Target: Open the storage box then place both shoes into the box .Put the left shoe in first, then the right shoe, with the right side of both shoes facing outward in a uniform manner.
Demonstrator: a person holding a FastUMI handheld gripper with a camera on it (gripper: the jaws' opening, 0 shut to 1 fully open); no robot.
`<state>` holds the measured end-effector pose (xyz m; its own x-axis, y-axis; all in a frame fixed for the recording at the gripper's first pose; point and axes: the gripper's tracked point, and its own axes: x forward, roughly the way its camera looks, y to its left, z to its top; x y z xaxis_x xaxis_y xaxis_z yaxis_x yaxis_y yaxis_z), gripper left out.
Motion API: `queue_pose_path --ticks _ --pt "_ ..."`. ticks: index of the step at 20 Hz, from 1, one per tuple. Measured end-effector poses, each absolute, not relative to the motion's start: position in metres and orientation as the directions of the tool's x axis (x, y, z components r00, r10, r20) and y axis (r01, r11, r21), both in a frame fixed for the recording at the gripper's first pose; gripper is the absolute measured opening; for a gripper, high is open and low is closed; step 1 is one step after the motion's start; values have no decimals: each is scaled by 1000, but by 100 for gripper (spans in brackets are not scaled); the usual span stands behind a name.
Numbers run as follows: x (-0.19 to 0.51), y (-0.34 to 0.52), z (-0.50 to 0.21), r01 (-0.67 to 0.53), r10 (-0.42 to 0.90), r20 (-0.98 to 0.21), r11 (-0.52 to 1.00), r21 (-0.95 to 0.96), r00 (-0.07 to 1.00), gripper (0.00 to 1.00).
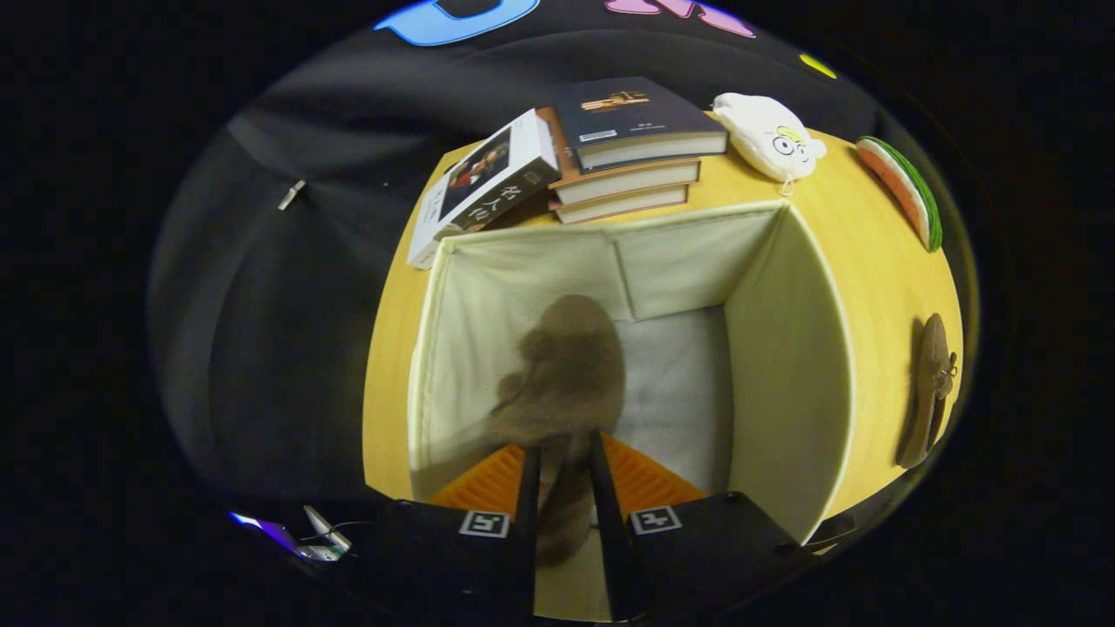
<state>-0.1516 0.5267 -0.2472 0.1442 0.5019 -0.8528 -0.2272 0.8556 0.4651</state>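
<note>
My gripper (564, 453) is shut on a brown suede shoe (566, 366), pinching its heel end between both fingers. The shoe hangs toe-forward over the inside of the open cream fabric storage box (788, 374), near the box's left wall, and looks motion-blurred. The box's white floor shows to the right of the shoe. The second brown shoe (930, 392) lies on its side on the yellow table (880, 270), to the right of the box.
Beyond the box stands a stack of books (627, 148), with another book (483, 183) leaning against it. A white plush toy (771, 135) and a watermelon-slice cushion (906, 192) lie at the table's far right. Black cloth drops away left of the table.
</note>
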Motion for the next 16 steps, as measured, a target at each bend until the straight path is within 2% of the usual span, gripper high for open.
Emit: queue_pose_path --ticks 4,5,10,16 --pt "-153 522 -236 -267 539 -829 830 490 151 92" --pt "-153 520 -233 -272 549 -821 823 498 157 98" --pt "-144 505 -190 -327 632 -740 767 552 231 98" --pt "-104 437 -108 -440 688 -577 725 530 440 98"
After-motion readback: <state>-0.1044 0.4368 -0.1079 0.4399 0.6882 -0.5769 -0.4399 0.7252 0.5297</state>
